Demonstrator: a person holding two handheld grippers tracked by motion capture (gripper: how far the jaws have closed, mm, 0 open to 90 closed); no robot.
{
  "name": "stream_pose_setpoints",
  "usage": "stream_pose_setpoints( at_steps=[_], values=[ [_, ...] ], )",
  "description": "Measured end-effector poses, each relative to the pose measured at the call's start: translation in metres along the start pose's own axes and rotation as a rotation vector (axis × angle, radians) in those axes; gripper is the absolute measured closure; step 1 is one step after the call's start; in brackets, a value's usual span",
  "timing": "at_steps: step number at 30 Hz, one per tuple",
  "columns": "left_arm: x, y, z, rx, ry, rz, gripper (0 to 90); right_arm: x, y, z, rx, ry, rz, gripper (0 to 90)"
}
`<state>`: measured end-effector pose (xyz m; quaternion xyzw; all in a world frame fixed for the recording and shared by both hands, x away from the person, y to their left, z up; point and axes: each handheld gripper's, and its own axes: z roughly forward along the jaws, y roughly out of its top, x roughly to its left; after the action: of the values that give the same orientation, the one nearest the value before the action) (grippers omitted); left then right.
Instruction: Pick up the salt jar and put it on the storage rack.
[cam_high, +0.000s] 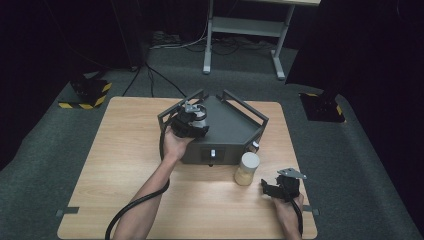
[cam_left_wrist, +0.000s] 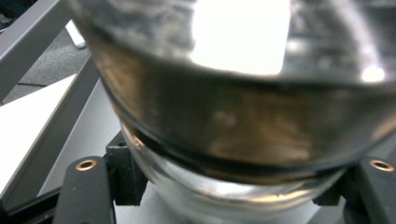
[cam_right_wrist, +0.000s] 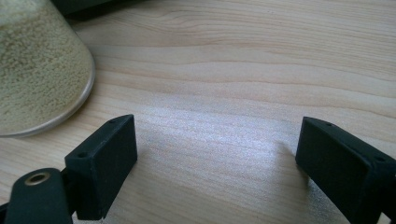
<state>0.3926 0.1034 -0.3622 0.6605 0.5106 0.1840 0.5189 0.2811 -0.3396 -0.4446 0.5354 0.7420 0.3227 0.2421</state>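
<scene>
A clear glass jar (cam_left_wrist: 233, 116) sits between the jaws of my left gripper (cam_left_wrist: 229, 186), very close to the camera, and the black pads press on its sides. From above, the left gripper (cam_high: 192, 122) holds this jar (cam_high: 201, 114) over the left part of a dark grey angular rack (cam_high: 235, 130). A second jar with a white lid, full of pale grains (cam_high: 247, 168), stands on the wooden table (cam_high: 125, 165) in front of the rack. My right gripper (cam_high: 267, 189) rests low just right of it, open, with bare wood between its jaws (cam_right_wrist: 217, 154). The grain jar (cam_right_wrist: 32, 70) lies up and left of them.
The rack has raised grey rails (cam_left_wrist: 28, 42) around a flat floor and a small white switch (cam_high: 212, 153) on its front face. Beyond the table stand a white desk frame (cam_high: 245, 40) and two yellow-black striped bases (cam_high: 85, 95). A black cable (cam_high: 132, 210) trails along the left forearm.
</scene>
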Motion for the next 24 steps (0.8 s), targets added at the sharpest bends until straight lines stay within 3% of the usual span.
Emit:
stream_pose_setpoints(
  at_steps=[10, 13, 16, 24],
  values=[
    [0.002, -0.003, 0.0, -0.011, -0.008, 0.0, 29.8, 0.0, 0.0, 0.0, 0.0, 0.0, 0.0, 12.4],
    [0.001, -0.005, -0.001, -0.03, -0.017, 0.007, 26.1, 0.0, 0.0, 0.0, 0.0, 0.0, 0.0, 12.4],
    [0.0, -0.006, -0.004, -0.049, -0.019, 0.006, 16.9, 0.0, 0.0, 0.0, 0.0, 0.0, 0.0, 12.4],
    [-0.002, -0.009, -0.021, -0.072, -0.018, -0.011, 9.4, 0.0, 0.0, 0.0, 0.0, 0.0, 0.0, 12.4]
  ],
)
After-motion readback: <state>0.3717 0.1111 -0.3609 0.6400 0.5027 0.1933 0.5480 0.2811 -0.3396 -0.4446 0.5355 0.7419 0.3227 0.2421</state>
